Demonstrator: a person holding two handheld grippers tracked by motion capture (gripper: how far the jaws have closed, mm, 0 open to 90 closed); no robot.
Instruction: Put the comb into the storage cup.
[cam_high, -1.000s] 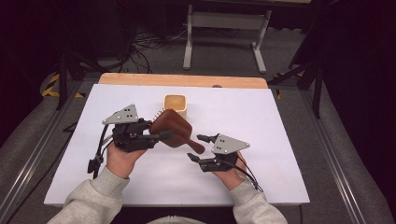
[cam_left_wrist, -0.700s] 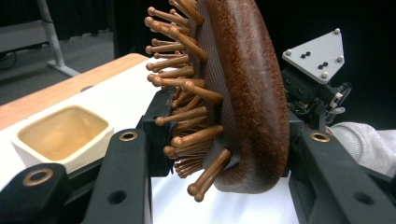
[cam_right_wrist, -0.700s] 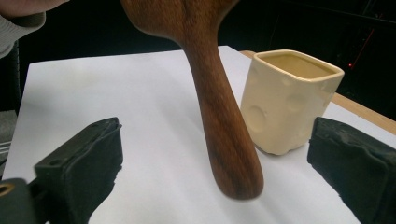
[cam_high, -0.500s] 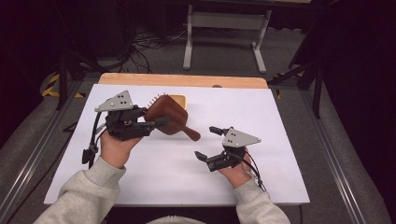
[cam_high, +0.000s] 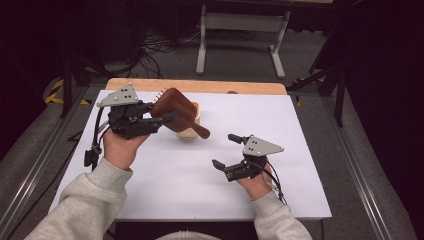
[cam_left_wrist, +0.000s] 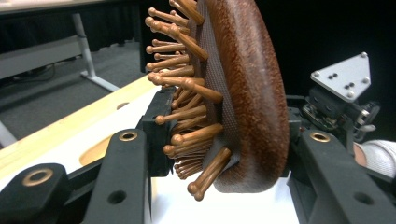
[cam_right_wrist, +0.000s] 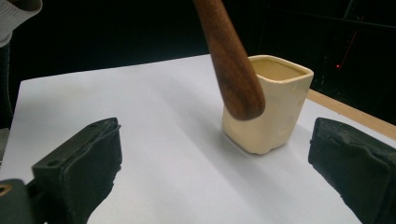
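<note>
A brown wooden hairbrush (cam_high: 176, 111) is held up over the back left of the white table, its handle (cam_right_wrist: 229, 56) slanting down to the right. My left gripper (cam_high: 167, 117) is shut on the brush head (cam_left_wrist: 243, 93), with the wooden bristles (cam_left_wrist: 182, 88) turned to one side. A cream square cup (cam_high: 191, 131) stands on the table just behind and below the brush; it is upright (cam_right_wrist: 271, 105). My right gripper (cam_high: 226, 151) rests low at the front right with its jaws wide open and nothing between them, pointing toward the cup.
The white table top (cam_high: 280, 130) has a wooden strip (cam_high: 200, 86) along its far edge. A grey metal stand (cam_high: 240, 30) and cables lie on the floor beyond. Dark floor rails run along both sides of the table.
My left gripper has lifted the brush up and toward the back left, over the cup. My right gripper has let go of the handle, opened and drawn back to the right.
</note>
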